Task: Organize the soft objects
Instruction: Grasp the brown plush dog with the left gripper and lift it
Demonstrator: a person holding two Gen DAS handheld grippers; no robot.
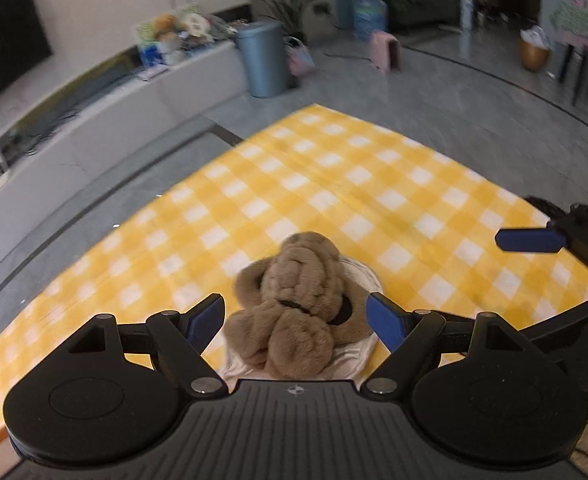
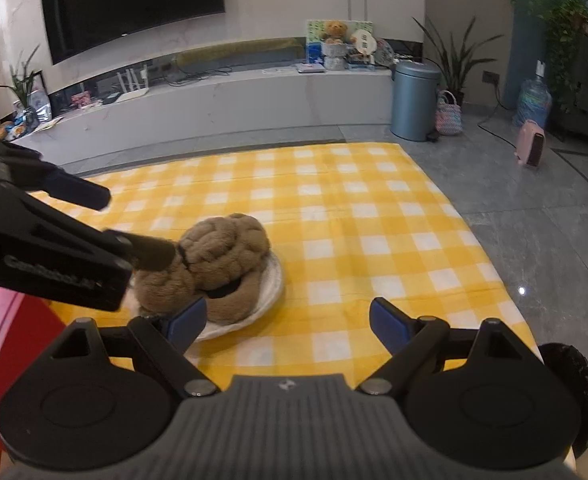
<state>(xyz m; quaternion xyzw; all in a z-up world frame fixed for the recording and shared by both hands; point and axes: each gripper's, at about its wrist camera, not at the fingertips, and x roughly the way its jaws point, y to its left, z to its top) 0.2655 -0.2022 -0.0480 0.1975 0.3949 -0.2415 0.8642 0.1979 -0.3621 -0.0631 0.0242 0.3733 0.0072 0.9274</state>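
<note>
Both sets of fingers stand spread wide, nothing pinched in either. Left gripper (image 1: 296, 322) is right on top of the brown plush item (image 1: 300, 304), blue pads flanking it on either side but not pressing, as far as the left wrist view shows. That furry bundle sits heaped on a white plate (image 2: 271, 284), which rests on the yellow checked cloth (image 2: 354, 216). Right gripper (image 2: 287, 322) hovers just beside the plate, over bare cloth, its near pad by the rim. This looks like the approach for a first pick-up. Next move, by my reading: the left jaws need to close around the plush's bulk, deep enough to catch pile and stuffing rather than skim the fur.
</note>
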